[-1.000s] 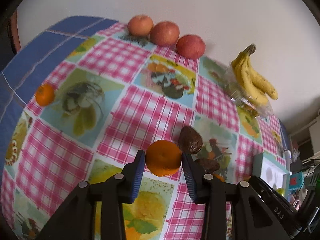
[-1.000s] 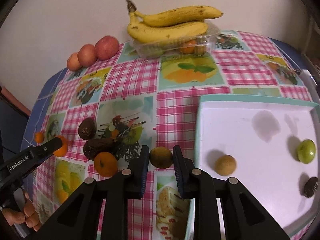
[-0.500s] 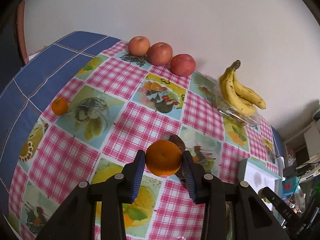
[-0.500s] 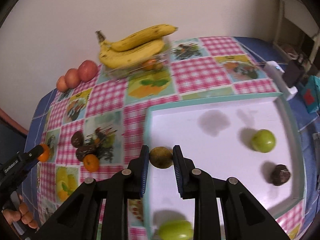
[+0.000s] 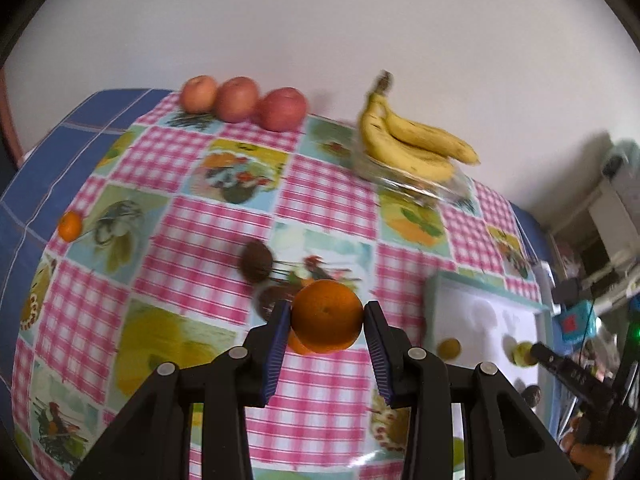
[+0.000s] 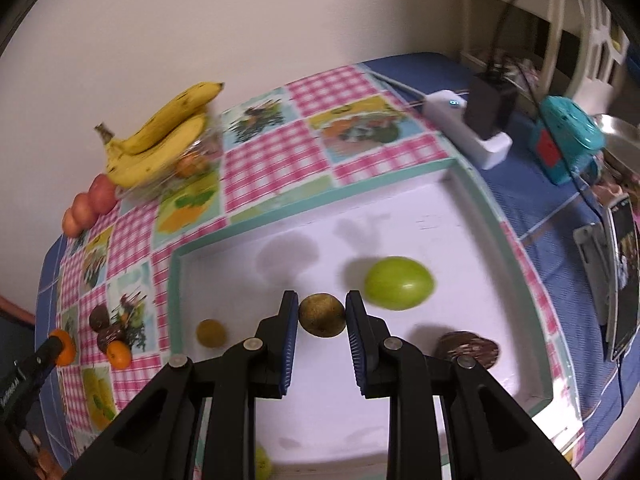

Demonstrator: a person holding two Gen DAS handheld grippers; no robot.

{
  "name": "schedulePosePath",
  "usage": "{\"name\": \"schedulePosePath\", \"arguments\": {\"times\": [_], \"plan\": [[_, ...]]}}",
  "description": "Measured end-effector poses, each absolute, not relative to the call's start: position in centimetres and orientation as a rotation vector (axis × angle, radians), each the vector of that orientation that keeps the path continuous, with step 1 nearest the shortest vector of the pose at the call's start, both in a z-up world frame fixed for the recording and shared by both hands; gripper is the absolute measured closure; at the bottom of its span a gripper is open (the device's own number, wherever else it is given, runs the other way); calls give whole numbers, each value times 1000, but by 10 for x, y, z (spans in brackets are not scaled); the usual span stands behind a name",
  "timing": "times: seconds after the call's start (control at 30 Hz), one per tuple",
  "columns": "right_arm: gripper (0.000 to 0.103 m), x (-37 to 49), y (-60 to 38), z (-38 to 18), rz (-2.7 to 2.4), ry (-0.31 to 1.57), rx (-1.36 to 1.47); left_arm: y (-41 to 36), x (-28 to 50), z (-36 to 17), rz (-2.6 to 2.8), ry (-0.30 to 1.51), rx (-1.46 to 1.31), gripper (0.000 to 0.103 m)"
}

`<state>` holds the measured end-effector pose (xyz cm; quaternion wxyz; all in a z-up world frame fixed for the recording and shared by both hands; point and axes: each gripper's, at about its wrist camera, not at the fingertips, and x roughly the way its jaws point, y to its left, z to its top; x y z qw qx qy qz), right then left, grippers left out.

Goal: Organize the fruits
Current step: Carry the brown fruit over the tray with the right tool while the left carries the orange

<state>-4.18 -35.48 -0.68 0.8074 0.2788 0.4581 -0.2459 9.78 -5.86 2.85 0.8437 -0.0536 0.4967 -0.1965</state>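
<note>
overhead, left tool (image 5: 326,320) clamps orange (image 5: 327,316), right tool (image 6: 322,314) clamps brown fruit (image 6: 322,314); checkered tablecloth (image 5: 200,232), white wall (image 5: 320,20).

Most of the white tray (image 6: 472,240) was open floor, mainly the far half toward 12 o'clock. What sat in the way there: a green fruit (image 6: 399,283) at about 1 o'clock from the right gripper (image 6: 322,314), a dark brown fruit (image 6: 467,350) at 3 o'clock, and a small yellowish fruit (image 6: 211,333) at 9 o'clock. On the tablecloth (image 5: 192,216), the middle was blocked by two dark fruits (image 5: 257,261). The bananas (image 5: 412,144) on their clear box crowded the wall side.
</note>
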Motion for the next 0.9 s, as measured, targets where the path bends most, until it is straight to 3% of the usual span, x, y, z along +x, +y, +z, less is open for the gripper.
{"name": "schedulePosePath", "arguments": {"times": [0.37, 0.9], "plan": [[78, -57, -370, -9, -552, 986, 602, -135, 57, 24, -588, 1060, 22, 63], [78, -58, -379, -38, -576, 1067, 627, -196, 22, -26, -689, 1111, 221, 63]]}}
